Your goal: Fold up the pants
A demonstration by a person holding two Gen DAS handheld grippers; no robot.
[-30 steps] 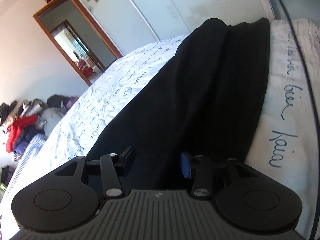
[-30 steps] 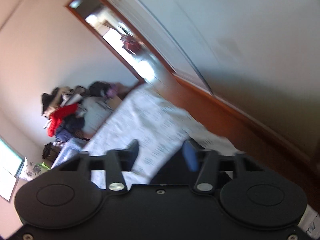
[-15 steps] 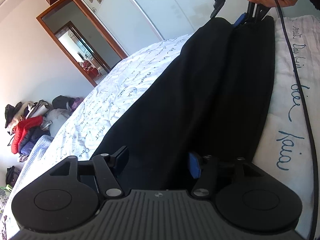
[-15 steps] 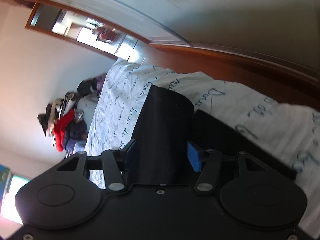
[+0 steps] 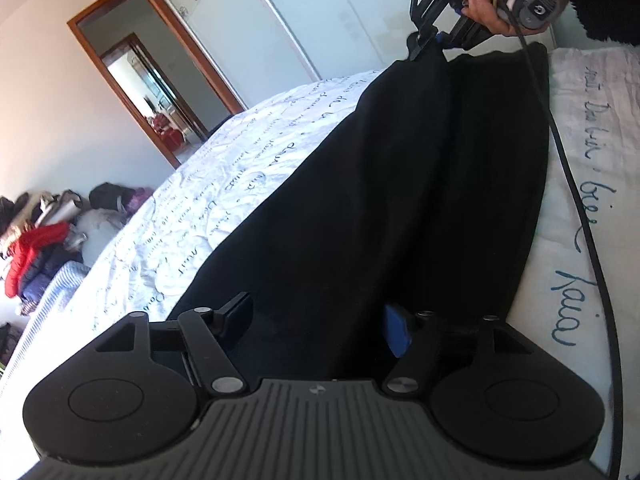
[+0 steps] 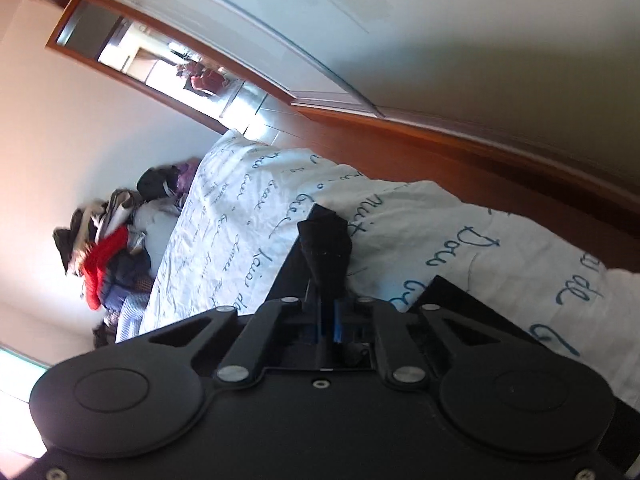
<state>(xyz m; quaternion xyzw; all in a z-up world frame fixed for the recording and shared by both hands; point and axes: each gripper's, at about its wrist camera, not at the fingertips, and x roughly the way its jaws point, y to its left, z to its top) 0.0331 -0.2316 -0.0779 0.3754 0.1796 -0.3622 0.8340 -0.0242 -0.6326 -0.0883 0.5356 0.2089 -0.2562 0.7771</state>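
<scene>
Left gripper [image 5: 316, 326] jaws apart, straddling near end of black pants [image 5: 380, 200], laid lengthwise on bed [image 5: 224, 184]; not pinching. Right gripper [image 6: 329, 322] clamped on far-end fabric. Step: securing both ends. Next, prob.: left closes, then fold.

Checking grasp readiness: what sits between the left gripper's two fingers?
In the left wrist view, the near end of the black pants lies between the open left gripper's fingers, pads apparently clear of it.

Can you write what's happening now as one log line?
right gripper: shut on pants | left gripper: open over pants | bed: under pants
</scene>
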